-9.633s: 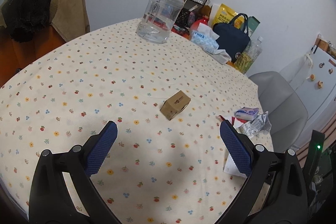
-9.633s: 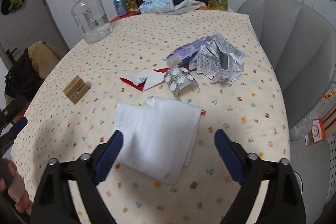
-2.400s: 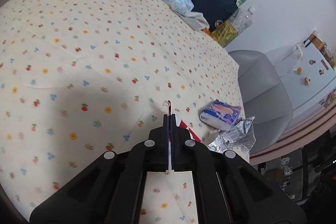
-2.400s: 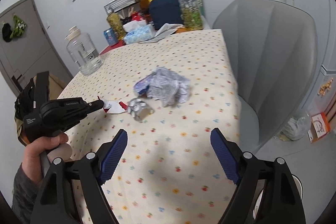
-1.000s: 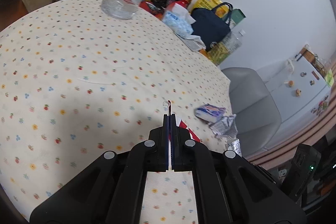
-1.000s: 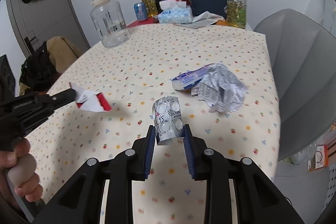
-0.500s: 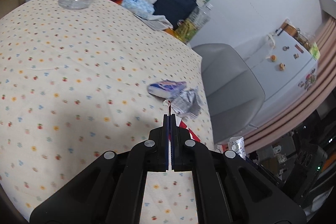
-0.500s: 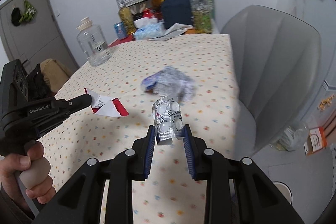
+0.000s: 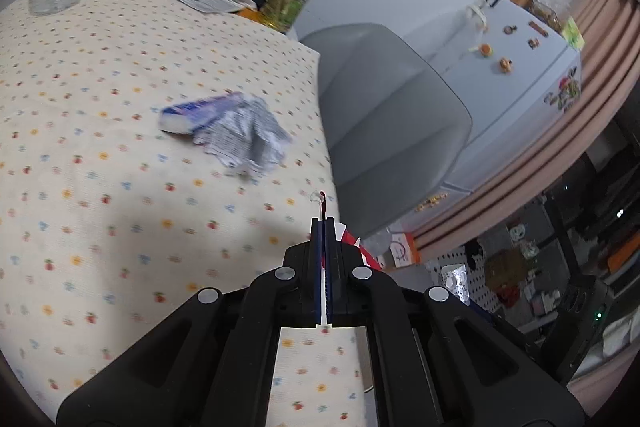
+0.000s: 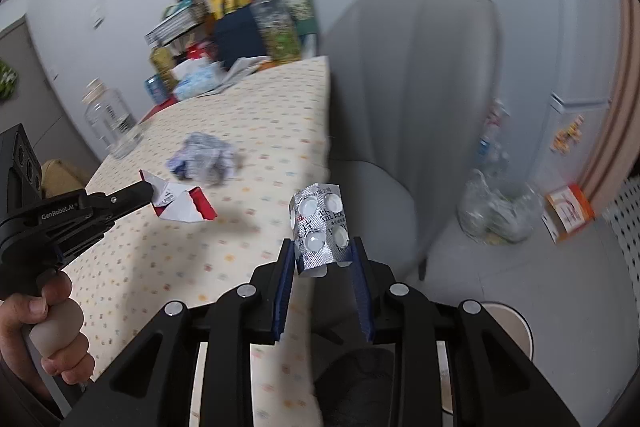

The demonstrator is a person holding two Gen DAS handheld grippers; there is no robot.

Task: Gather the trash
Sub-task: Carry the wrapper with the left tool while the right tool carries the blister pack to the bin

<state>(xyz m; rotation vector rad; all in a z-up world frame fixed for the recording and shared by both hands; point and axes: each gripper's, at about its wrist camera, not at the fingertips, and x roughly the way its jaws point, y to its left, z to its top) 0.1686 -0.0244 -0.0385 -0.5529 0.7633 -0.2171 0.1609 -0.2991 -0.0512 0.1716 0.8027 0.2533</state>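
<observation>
my right gripper (image 10: 323, 263) is pinched on the lower edge of a curled silver foil blister pack with round white pill pockets (image 10: 320, 227), held at the centre of the right wrist frame out past the table's edge, above the floor beside the grey padded chair (image 10: 408, 99). it looks nearly weightless and springy, so i judge a light squeeze on the flat foil margin is enough; harder pressure would only crumple it.

my left gripper (image 9: 323, 223) is closed flat on a torn red and white paper wrapper (image 10: 180, 205), visible at left of the right wrist frame and only as a thin sliver between the jaws in the left wrist frame. it's limp and thin, likely to slip or tear if tugged.

on the flower-print tablecloth (image 9: 100, 155), a crumpled printed paper wad (image 9: 244, 139) touches a blue and white packet (image 9: 196, 111), upper centre-left. the wad should compress, so i'd bite across its bulk; the packet looks soft and possibly slick.
</observation>
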